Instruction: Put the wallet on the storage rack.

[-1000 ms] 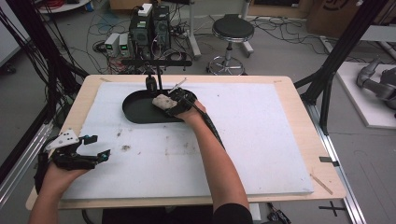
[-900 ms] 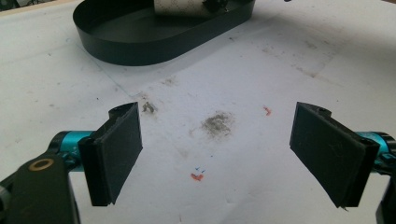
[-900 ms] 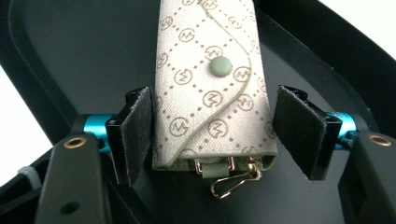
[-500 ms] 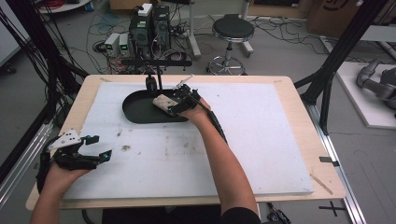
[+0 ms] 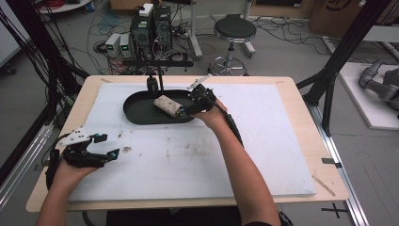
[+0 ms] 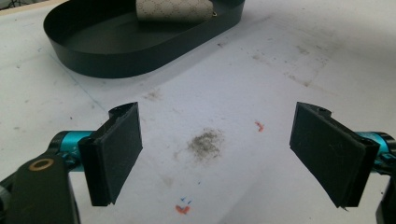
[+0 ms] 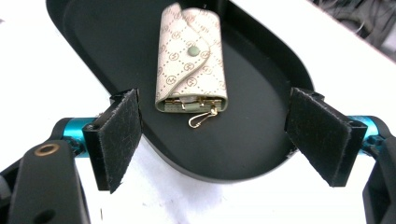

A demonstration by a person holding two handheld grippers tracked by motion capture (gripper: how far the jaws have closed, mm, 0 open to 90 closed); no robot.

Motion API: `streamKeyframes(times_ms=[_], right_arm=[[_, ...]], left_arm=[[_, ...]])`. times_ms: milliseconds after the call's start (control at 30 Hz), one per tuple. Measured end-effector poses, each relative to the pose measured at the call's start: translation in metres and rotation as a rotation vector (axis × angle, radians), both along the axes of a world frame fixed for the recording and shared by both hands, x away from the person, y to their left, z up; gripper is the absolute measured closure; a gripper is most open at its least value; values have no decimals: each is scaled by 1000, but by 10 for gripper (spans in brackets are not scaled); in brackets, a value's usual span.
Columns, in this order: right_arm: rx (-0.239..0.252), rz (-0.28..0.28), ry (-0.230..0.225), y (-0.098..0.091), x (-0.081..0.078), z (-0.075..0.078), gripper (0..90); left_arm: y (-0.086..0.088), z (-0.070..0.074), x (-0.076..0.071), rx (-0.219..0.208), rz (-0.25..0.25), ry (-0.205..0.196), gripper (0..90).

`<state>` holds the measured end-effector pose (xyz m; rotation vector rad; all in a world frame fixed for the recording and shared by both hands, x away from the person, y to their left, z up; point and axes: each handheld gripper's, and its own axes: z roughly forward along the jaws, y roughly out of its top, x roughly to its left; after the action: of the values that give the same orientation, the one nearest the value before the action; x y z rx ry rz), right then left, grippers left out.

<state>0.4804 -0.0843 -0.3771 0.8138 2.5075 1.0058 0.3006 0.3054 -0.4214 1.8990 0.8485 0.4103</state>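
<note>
Backing off from the pouch (image 7: 191,60) toward 4 o'clock, right hand-held gripper (image 5: 192,104) now hovering at the tray's (image 5: 141,115) right end, jaws just having been opening, nothing between them. Resting on the white tabletop (image 5: 263,141) around 11 o'clock from centre: black oval tray, cream patterned key pouch lying inside, flat, snap flap up. Pointing straight at the right hand-held gripper's (image 7: 212,140) wide-apart pads: pouch's long axis, clasp end nearest, pouch at 12 o'clock from the jaws. Hanging well apart at 7 o'clock over the stained tabletop (image 6: 261,70): left hand-held gripper (image 5: 96,153), jaws spread and empty, far from the pouch (image 5: 168,104). Being nearer by far: right hand.
</note>
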Motion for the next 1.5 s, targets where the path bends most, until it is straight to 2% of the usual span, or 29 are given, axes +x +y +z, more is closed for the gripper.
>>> streamKeyframes(times_ms=[133, 167, 233, 300, 367, 433, 533, 900, 1167, 1367, 1500], right_arm=[[-12, -12, 28, -16, -7, 2, 189], [-12, -13, 25, -20, -10, 3, 189], [12, -19, -10, -28, -18, 4, 189], [19, -21, -9, -36, -25, 6, 189], [5, -22, 2, -43, -31, 7, 189], [27, -25, -23, -51, -39, 8, 189], [38, -40, -15, -64, -48, 8, 189], [100, -99, -46, -115, -73, 5, 189], [159, -172, -59, -153, -94, -6, 189], [205, -234, -52, -179, -110, -21, 189], [230, -268, -72, -191, -119, -32, 189]], left_arm=[[-6, 0, 5, -4, -15, -2, 168], [-7, 0, 7, -3, -19, -3, 168], [-10, -2, 10, -9, -21, 0, 168], [-11, -3, 13, -9, -22, 3, 168], [-13, -3, 15, -11, -24, 5, 167], [-16, -3, 17, -12, -28, 2, 168], [-19, -2, 19, -12, -35, -5, 167], [-28, -2, 25, -14, -44, -16, 167], [-35, -3, 29, -12, -45, -14, 168], [-39, -5, 32, -7, -52, -12, 167], [-41, -7, 34, -10, -52, -9, 168]])
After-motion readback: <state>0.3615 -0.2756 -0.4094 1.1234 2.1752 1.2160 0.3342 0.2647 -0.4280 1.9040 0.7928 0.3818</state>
